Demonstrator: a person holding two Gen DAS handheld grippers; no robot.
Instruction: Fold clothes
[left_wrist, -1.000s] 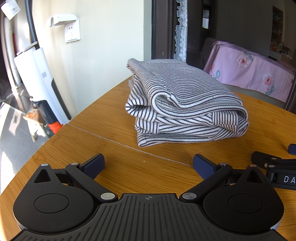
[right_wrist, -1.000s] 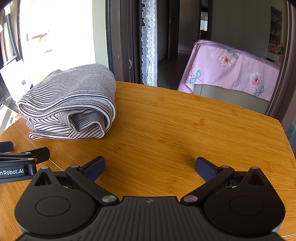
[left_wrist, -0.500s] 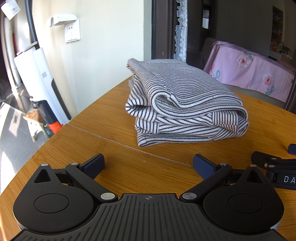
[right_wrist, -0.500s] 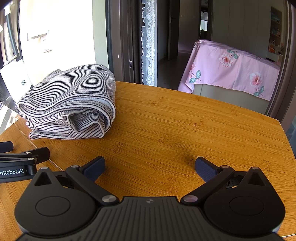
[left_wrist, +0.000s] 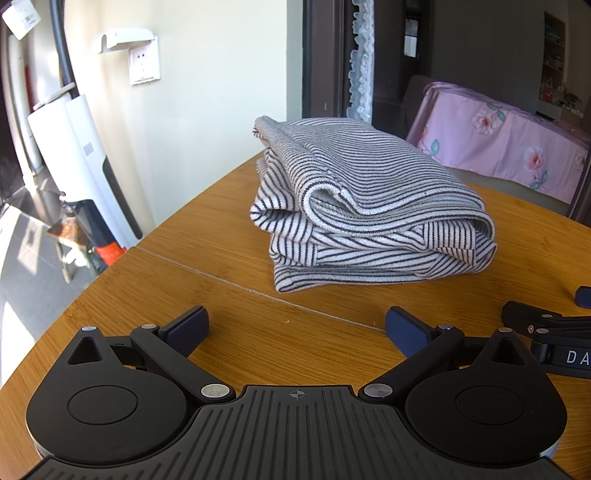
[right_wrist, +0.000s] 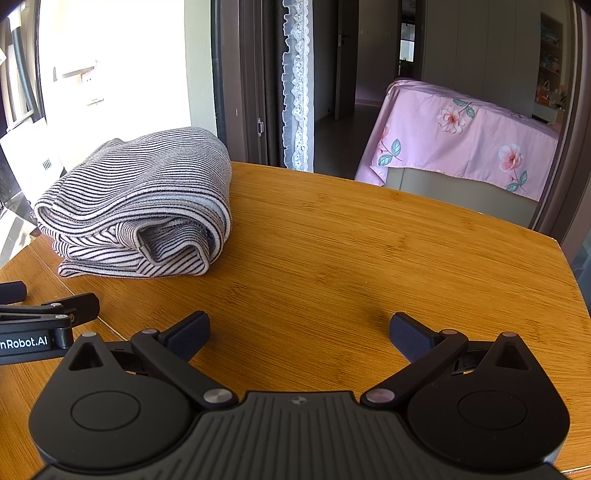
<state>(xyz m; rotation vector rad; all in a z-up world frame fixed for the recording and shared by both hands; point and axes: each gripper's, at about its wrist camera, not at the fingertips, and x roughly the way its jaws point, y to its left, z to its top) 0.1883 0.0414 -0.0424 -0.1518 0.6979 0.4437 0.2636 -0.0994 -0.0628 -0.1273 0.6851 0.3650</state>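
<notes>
Striped garment (left_wrist: 365, 206) folded into a thick stack, sits on wooden table (left_wrist: 229, 229) toward its far left part, ahead of both grippers and touching neither. Left gripper (left_wrist: 297, 330) low over the table, jaws spread wide, nothing between them; stack lies straight ahead past a seam in the tabletop. Right gripper (right_wrist: 299, 334) also low over the table, jaws wide apart and empty; folded stack (right_wrist: 136, 206) off to its front left. Each gripper shows at the edge of the other's view, side by side. Pink floral cloth (right_wrist: 461, 129) over furniture behind the table
</notes>
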